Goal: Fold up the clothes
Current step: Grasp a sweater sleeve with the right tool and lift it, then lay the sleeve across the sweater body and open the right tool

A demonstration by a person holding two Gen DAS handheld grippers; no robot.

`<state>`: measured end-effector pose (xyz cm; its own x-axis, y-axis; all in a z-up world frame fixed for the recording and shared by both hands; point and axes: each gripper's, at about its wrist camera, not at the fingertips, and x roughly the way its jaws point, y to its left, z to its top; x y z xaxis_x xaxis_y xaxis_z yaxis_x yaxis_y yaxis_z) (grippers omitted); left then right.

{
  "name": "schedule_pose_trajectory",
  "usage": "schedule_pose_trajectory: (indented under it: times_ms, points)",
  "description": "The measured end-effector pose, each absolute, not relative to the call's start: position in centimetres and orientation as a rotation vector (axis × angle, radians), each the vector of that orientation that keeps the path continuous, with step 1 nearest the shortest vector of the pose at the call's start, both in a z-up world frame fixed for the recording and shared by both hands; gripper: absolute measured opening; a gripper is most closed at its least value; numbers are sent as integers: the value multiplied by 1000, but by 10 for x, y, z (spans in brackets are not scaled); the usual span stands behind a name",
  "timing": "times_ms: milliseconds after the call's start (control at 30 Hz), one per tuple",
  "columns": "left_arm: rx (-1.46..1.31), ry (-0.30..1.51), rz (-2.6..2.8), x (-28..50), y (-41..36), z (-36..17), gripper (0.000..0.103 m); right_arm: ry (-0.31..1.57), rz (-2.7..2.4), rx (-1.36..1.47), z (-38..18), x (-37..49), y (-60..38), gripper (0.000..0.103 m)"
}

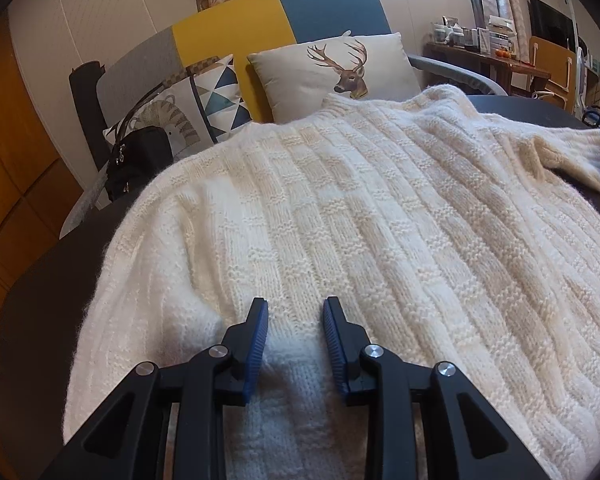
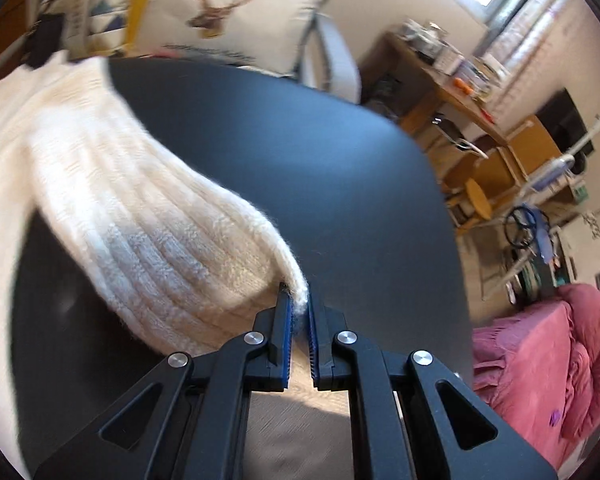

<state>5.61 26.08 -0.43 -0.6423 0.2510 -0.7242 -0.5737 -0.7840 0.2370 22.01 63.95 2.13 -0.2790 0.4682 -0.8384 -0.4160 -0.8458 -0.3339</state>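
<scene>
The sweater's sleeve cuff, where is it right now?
In the right wrist view, the cuff is pinched in the right tool, over the dark table.

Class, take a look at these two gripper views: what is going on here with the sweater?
A person with a handheld gripper in each hand is folding a cream knit sweater spread on a dark table. The right gripper is shut on the edge of a sleeve, holding it lifted above the table. The left gripper sits over the sweater's near edge with its jaws apart; whether it pins the knit is unclear. Cushions sit behind on a sofa.
</scene>
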Motion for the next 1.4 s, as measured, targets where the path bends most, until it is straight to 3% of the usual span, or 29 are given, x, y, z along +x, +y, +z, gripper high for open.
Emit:
schedule_pose_trajectory:
  times_ms: [133,233,400,500,833,933,967,1000,1100,1400]
  points:
    - [-972,606,2401,54,259,-4,29,-54,2085,-1416,8,202,672,9]
    - [-974,598,2399,54,259,-4,29,27,2077,-1389,8,198,687,21]
    - [-974,592,2398,53,257,-4,29,192,2145,-1085,47,224,686,30]
    - [-974,589,2398,53,257,-4,29,339,2233,-967,58,240,675,30]
    - [-970,601,2402,53,257,-4,29,305,2202,-1196,-5,193,619,31]
    - [-968,605,2403,52,256,-4,29,239,2176,-1197,-24,196,626,46]
    - [-968,606,2403,53,256,-4,29,235,2144,-1190,-26,200,633,68]
    - [-968,606,2403,52,256,-4,29,272,2134,-1172,-27,206,643,79]
    - [-966,608,2403,51,255,-4,29,379,2121,-1152,-29,216,671,82]
    - [-956,620,2405,49,251,-4,29,385,2103,-1134,-28,209,710,82]
